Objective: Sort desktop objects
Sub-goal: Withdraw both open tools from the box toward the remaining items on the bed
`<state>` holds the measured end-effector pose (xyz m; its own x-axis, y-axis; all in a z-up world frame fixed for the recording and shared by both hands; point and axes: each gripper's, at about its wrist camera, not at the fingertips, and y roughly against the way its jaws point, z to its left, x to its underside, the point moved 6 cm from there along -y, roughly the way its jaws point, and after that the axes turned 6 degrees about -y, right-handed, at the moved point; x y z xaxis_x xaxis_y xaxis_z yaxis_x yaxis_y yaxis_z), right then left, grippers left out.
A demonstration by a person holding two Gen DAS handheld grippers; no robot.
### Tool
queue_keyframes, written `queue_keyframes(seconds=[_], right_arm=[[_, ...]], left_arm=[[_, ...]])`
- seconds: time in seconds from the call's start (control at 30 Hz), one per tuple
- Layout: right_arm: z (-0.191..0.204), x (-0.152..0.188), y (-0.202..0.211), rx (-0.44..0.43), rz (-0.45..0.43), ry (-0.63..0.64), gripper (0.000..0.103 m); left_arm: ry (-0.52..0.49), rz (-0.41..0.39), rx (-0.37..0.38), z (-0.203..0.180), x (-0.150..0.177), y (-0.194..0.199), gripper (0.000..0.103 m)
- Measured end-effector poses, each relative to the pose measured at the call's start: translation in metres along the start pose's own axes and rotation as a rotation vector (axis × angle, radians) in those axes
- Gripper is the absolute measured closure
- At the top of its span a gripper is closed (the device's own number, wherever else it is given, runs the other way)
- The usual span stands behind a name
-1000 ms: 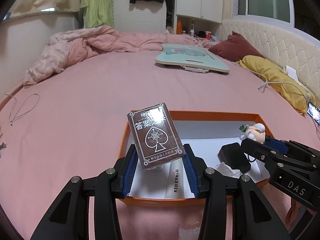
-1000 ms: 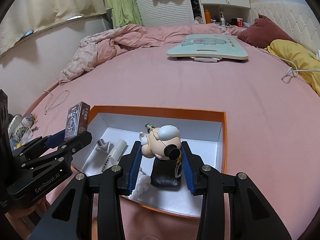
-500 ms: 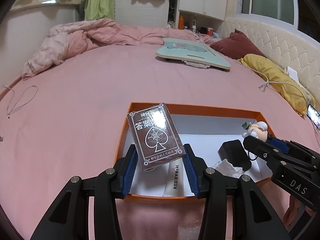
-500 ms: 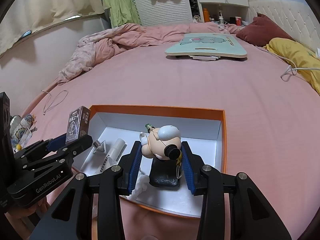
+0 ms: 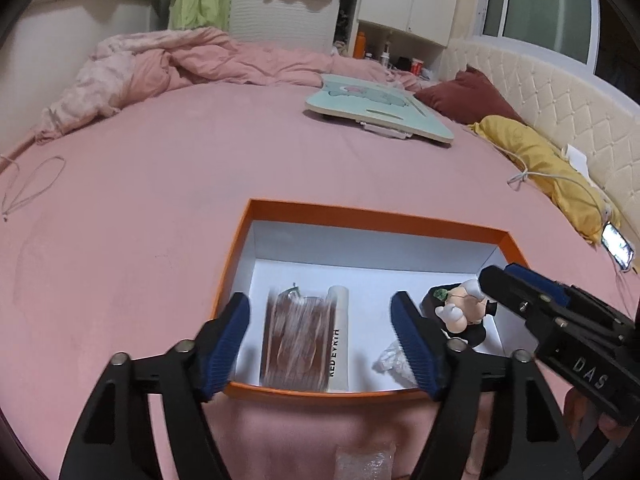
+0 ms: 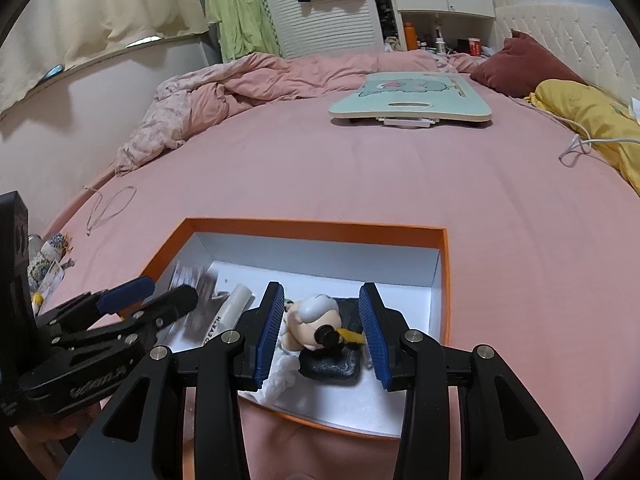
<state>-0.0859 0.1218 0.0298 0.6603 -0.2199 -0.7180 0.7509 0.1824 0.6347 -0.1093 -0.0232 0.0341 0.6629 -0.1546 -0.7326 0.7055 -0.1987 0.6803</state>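
An orange box point(image 5: 360, 214) with a white inside lies on the pink bed; it also shows in the right wrist view point(image 6: 312, 227). My left gripper point(image 5: 322, 344) is open above its near left part. A brown card deck point(image 5: 296, 344), blurred, lies in the box between the fingers, beside a white tube point(image 5: 338, 336). My right gripper point(image 6: 322, 332) is open. A small cartoon figurine point(image 6: 310, 322) lies between its fingers on a black object point(image 6: 332, 364), and also shows in the left wrist view point(image 5: 460, 310).
A crumpled white wrapper point(image 5: 390, 358) lies in the box. A teal lap desk point(image 5: 378, 106) sits further back. A yellow pillow point(image 5: 536, 152), a white cable point(image 5: 552, 176) and a phone point(image 5: 618, 246) are at the right. A string loop point(image 5: 30, 188) lies at the left.
My left gripper has opened and the card deck has dropped into the box. My right gripper has opened and the figurine has tipped down onto the black object.
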Motion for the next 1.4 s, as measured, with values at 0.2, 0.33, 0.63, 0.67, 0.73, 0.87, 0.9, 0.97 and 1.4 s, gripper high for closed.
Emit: queue_keyframes(seconds=[0.2, 0.33, 0.63, 0.67, 0.73, 0.87, 0.9, 0.97, 1.4], right_arm=[[-0.004, -0.009, 0.012, -0.01, -0.064, -0.037, 0.045], [-0.003, -0.011, 0.021, -0.005, -0.097, -0.028, 0.045], [-0.003, 0.0, 0.057, 0.011, -0.107, -0.046, 0.045], [-0.002, 0.001, 0.062, 0.015, -0.111, -0.039, 0.045], [-0.001, 0.006, 0.07, 0.026, -0.113, -0.03, 0.045], [-0.001, 0.028, 0.079, 0.045, -0.058, -0.048, 0.045], [-0.001, 0.035, 0.081, 0.05, -0.037, -0.054, 0.045], [-0.001, 0.051, 0.085, 0.061, 0.001, -0.065, 0.045], [-0.009, 0.12, 0.072, 0.183, 0.148, -0.067, 0.045]], left_arm=[[0.015, -0.024, 0.002, 0.0, -0.002, 0.006, 0.024], [-0.022, -0.029, -0.062, -0.001, 0.0, 0.017, 0.024], [-0.035, -0.11, -0.067, 0.003, 0.016, 0.076, 0.024], [-0.02, -0.089, -0.053, 0.005, 0.022, 0.079, 0.024], [0.002, -0.054, -0.038, 0.009, 0.033, 0.083, 0.024], [-0.009, -0.028, -0.071, 0.014, 0.051, 0.092, 0.024], [-0.011, -0.032, -0.081, 0.015, 0.055, 0.097, 0.024], [0.01, -0.028, -0.081, 0.018, 0.065, 0.103, 0.024], [0.117, 0.093, -0.034, 0.022, 0.101, 0.102, 0.024]])
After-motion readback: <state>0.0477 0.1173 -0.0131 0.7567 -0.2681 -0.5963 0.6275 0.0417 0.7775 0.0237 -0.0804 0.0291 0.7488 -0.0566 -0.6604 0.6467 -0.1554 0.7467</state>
